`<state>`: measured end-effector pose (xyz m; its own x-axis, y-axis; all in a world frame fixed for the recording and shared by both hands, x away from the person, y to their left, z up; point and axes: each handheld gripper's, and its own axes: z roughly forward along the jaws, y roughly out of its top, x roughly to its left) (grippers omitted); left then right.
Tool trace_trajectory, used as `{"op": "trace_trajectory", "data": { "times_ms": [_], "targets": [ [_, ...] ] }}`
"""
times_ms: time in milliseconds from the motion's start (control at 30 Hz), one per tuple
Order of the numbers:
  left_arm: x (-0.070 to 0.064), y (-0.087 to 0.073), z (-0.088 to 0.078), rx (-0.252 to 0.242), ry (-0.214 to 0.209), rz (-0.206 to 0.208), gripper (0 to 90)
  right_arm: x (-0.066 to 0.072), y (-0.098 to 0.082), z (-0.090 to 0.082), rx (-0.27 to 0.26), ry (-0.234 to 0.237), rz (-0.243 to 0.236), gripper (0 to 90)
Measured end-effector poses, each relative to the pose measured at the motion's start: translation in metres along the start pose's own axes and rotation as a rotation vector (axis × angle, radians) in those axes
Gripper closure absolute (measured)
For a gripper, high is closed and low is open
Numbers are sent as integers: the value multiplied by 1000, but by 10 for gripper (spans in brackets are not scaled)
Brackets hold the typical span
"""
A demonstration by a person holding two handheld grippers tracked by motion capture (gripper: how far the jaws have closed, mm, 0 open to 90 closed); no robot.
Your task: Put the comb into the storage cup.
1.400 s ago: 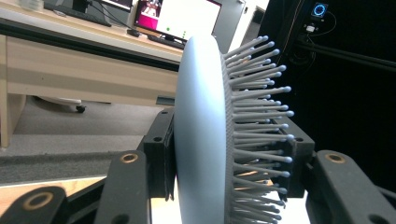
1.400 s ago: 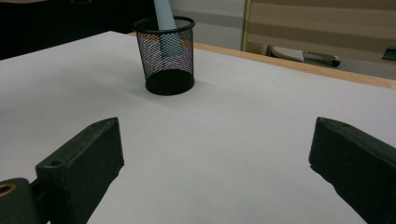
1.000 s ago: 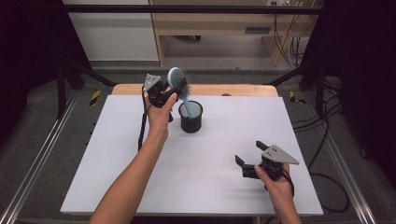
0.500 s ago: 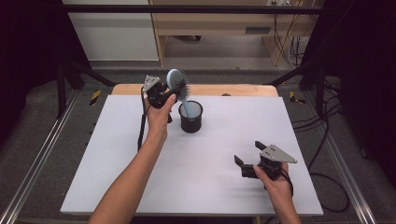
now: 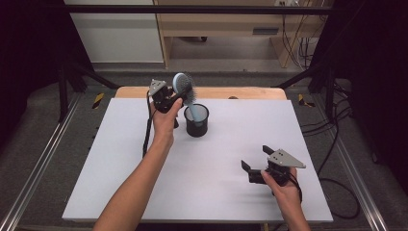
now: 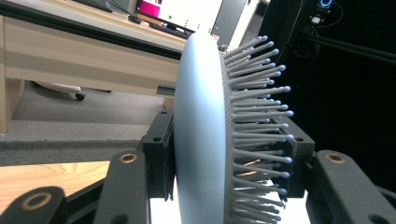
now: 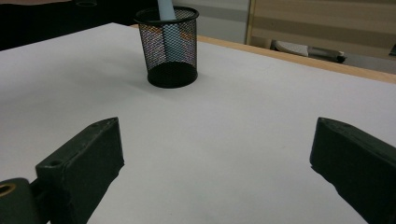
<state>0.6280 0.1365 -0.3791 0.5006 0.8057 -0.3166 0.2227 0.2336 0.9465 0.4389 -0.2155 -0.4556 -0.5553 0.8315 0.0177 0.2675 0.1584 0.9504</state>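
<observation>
Little moved since earlier frames: both hands sit where they were, hairbrush head tipped a touch more upright, handle same place in cup.

Item 1 – L gripper (image 5: 174,97): jaws pinching hairbrush (image 5: 184,89) at its head; one pad flat on the smooth pale-blue back, other pad pressed in among the bristles (image 6: 261,112). Seen along the jaws, head stands edge-on betw. them, bristles w/ ball tips pointing to the side of the far pad. Brush head rises above and beyond the jaw tips.

Item 2 – hairbrush handle (image 5: 195,113): runs down and away from L jaws into black mesh cup (image 5: 197,126), which stands upright on table just beside and below the gripper. Through the mesh (image 7: 168,46) the pale handle shows inside, lower end hidden by cup base.

Item 3 – R gripper (image 5: 262,159): jaws spread wide, nothing betw. them, bare tabletop under the gap. Held low over the white table (image 5: 144,183), well apart from cup; cup lies straight ahead of the jaws, to the side of the near-left pad.

Item 4 – surrounds: wooden table edge (image 5: 240,93) beyond cup; grey floor past it.
</observation>
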Motion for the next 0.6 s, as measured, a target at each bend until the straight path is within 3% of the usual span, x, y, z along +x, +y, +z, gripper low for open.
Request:
{"op": "trace_trajectory", "data": {
  "times_ms": [600],
  "targets": [
    [-1,-4,1,10,-4,-2,492,0,0,-1,-3,2,2,30]
  ]
}}
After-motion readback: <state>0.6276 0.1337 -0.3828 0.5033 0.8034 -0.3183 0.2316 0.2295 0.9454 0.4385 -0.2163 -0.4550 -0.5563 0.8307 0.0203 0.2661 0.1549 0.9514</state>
